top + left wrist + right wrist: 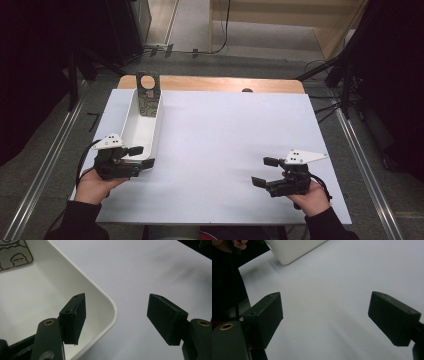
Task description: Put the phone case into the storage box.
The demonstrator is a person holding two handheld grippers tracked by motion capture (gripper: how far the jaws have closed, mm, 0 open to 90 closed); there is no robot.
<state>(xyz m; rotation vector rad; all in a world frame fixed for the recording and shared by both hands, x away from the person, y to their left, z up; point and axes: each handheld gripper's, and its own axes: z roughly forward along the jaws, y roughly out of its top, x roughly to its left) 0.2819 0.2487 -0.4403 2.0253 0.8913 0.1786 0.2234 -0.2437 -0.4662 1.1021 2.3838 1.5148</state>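
Observation:
A long white tray (131, 131) lies on the left of the white tabletop (225, 130). A dark patterned card (148, 95) with a round hole leans upright at its far end; in the left gripper view the card (15, 255) shows cartoon line drawings. My left gripper (142, 156) stands open astride the tray's near right corner. One jaw is inside the tray (37, 290), the other is outside, and neither pad touches the rim at my left gripper (117, 301). My right gripper (263, 171) is open over bare tabletop at the right, and nothing lies between its jaws (325, 298).
A strip of wooden table (210, 84) with a small dark object (247, 90) shows beyond the white top. Dark stands and cables flank both sides of the table. In the right gripper view the tray's corner (292, 250) and the other hand (229, 245) lie far off.

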